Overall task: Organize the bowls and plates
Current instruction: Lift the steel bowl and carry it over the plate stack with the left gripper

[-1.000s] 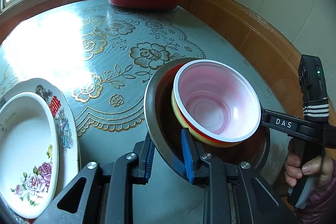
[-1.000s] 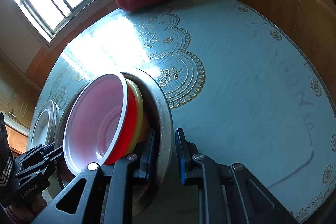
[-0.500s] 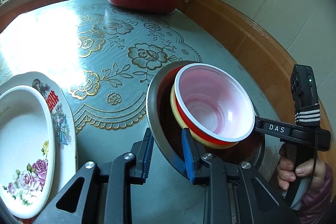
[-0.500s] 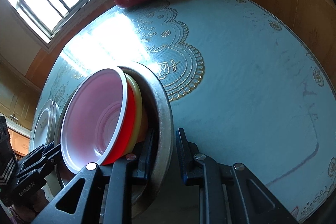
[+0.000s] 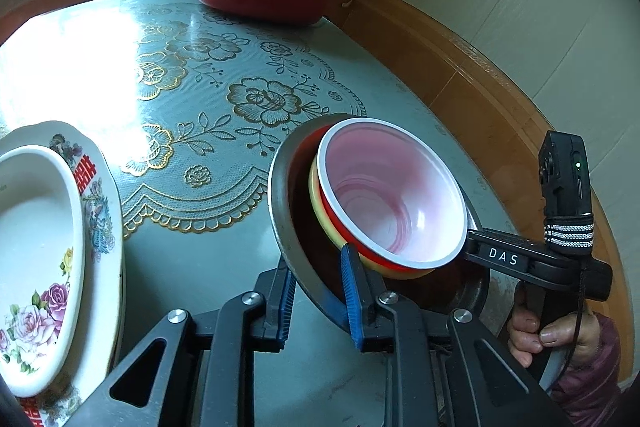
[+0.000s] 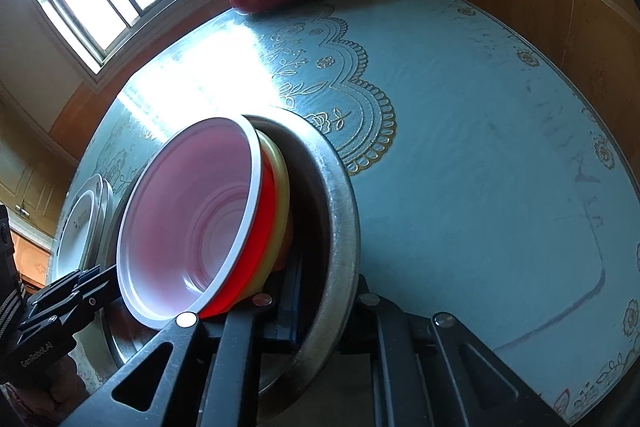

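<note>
Metal basin (image 6: 340, 227) rim hides right gripper (image 6: 320, 307) jaws.

Red bowl (image 5: 394, 195) with white rim and pale pink inside, nested in a yellow bowl (image 5: 320, 203), both tilted inside a wide steel basin (image 5: 280, 195) raised off the tabletop. Well to the left, white floral dish (image 5: 36, 259) stacked on a patterned plate (image 5: 98, 195), flat.

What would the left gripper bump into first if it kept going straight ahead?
The left gripper already straddles the rim of the metal basin, so that comes first; just beyond, probably the yellow bowl nested under the red bowl.
</note>
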Demonstrator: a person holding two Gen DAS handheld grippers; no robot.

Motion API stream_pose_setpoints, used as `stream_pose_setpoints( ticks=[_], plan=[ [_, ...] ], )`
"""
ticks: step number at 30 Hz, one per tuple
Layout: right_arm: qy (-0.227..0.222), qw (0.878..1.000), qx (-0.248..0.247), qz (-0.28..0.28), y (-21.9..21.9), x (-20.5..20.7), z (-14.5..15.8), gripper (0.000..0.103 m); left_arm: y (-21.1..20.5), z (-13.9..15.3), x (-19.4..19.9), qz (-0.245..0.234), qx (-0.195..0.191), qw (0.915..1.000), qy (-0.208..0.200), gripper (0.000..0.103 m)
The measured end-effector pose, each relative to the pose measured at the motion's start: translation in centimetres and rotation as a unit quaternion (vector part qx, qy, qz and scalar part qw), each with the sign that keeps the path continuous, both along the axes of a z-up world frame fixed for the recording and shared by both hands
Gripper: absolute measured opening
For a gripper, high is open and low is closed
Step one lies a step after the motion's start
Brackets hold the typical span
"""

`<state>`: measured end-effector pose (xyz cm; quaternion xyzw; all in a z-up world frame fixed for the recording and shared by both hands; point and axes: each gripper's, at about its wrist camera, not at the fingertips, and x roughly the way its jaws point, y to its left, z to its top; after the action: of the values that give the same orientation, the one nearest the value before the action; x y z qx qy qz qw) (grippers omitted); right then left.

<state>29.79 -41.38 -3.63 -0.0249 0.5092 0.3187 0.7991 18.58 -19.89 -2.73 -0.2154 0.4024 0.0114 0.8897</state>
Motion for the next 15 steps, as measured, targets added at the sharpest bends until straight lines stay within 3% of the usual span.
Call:
stream_pose_setpoints(
  ticks=[15],
  plan=[
    [-0.021,0.999,0.005,-0.028,-0.6,-2.2,0.2,0.009,-0.8,0.9,-1.2,-0.027,0.022,0.9993,-0.012,0.023]
  ],
)
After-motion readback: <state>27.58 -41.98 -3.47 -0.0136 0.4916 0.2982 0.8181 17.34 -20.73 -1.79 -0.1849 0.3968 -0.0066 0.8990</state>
